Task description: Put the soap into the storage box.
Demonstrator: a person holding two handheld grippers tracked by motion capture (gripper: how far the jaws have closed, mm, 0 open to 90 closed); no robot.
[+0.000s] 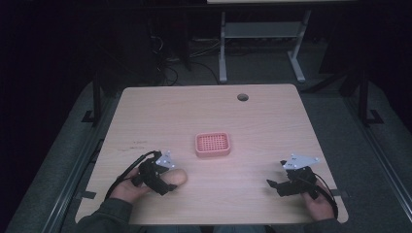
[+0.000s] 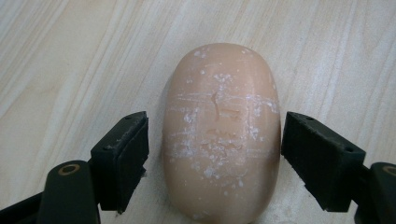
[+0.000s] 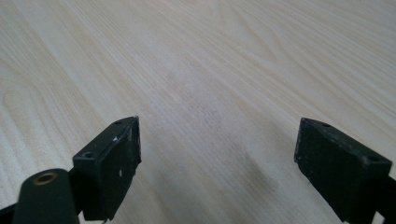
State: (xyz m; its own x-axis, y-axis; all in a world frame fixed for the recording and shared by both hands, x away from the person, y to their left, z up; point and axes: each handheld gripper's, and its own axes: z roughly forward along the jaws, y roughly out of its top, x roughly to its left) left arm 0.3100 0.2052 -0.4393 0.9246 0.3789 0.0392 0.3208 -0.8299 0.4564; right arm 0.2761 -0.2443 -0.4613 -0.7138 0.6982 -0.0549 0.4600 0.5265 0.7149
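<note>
Left gripper: your left gripper sits at the near left of the counter, its jaws spread and standing one on each side of the soap bar. In the left gripper view the right jaw is at the bar's edge or just touching it, and the left jaw stands a little apart from it, so nothing is pinched yet.

Soap bar: the peach oval soap bar lies flat on the counter between your left jaws, its top scuffed with white marks. In the high view it pokes out to the right of the gripper.

Long axis: in the left gripper view the bar's long axis runs straight away from the camera, along the line of the gripper, with the rounded far end pointing ahead and the near end cut off by the bottom edge. Your jaws face its two long sides. In the high view it points roughly rightward.

Right gripper: your right gripper rests at the near right of the counter, well apart from the soap. Its jaws are spread wide with bare wood between them.

Soap dish: a pink slotted soap dish sits near the middle of the counter, beyond both grippers and between them, apart from the soap.

Counter: the pale wood counter has a round hole near its far edge.
</note>
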